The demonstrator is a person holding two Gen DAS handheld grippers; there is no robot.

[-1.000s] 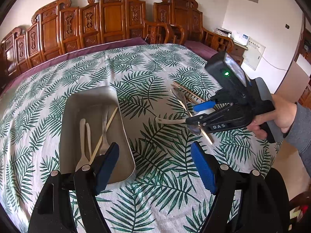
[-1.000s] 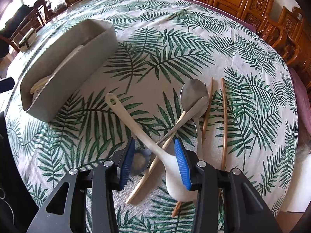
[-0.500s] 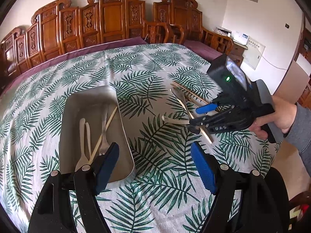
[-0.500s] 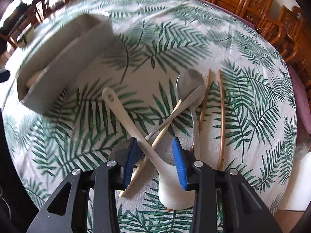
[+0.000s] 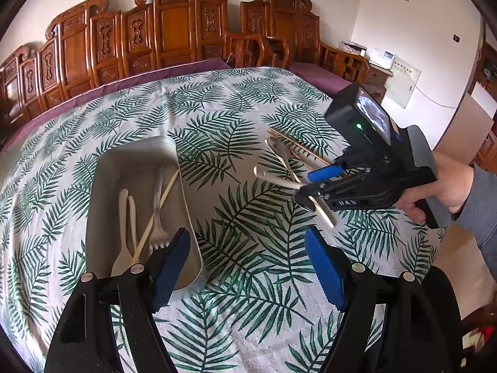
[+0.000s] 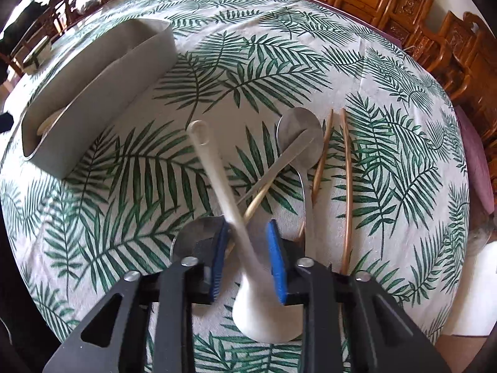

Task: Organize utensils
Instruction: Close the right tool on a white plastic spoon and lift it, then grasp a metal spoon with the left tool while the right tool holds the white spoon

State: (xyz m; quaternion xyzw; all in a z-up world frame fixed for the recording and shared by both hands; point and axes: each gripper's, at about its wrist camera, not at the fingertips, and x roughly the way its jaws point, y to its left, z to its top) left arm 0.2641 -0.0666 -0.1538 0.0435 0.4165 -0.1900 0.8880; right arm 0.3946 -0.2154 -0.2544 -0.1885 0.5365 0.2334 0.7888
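Observation:
My right gripper (image 6: pixel 248 224) points down at the utensil pile, its jaws closing on the neck of a white plastic spoon (image 6: pixel 217 180). The pads press on it, and its handle end sticks up off the cloth (image 5: pixel 259 172). Seen from the left wrist, the right gripper (image 5: pixel 312 183) is held in a hand at the right. My left gripper (image 5: pixel 247 236) hangs open over the cloth beside the grey tray (image 5: pixel 139 150), nothing between its fingers. The tray holds two white spoons, a fork (image 5: pixel 158 211) and a chopstick. Two metal spoons (image 6: pixel 298 130) and chopsticks (image 6: pixel 348 186) lie under and beside the right gripper.
A palm-leaf tablecloth (image 5: pixel 236 118) covers the round table. The grey tray (image 6: pixel 102 93) stands at the upper left in the right wrist view. Carved wooden chairs (image 5: pixel 174 31) line the far side. The table edge drops off near the hand (image 5: pixel 447 186) at the right.
The right gripper's jaws have narrowed onto the white spoon, and the spoon's handle has tipped up off the cloth. The left gripper has not moved.

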